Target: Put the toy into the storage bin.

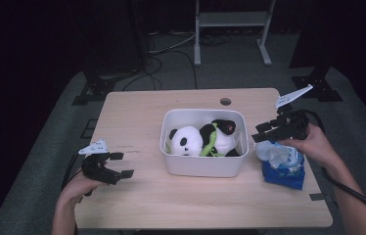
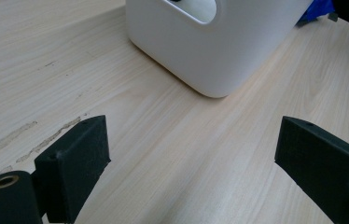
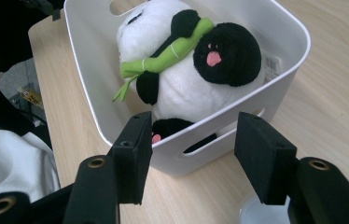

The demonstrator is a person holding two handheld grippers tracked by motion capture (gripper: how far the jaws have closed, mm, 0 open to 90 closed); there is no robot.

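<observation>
A white bin (image 1: 201,167) stands in the middle of the wooden table (image 1: 132,112). Inside lies a black-and-white panda plush (image 1: 191,139) with a green scarf, on its back with a pink-padded paw up (image 3: 196,70). My left gripper (image 1: 122,165) rests low at the table's front left, open, its jaws wide and bare over the wood (image 2: 191,154), pointing at the bin's near corner (image 2: 210,51). My right gripper (image 1: 259,132) hovers just right of the bin, open, with nothing between its jaws (image 3: 191,149); beyond them is the bin's handle wall (image 3: 280,32).
A blue wipes packet (image 1: 284,169) with a pale top lies under my right hand, beside the bin. A small round hole (image 1: 225,101) sits near the table's far edge. Stand legs and cables lie on the floor beyond.
</observation>
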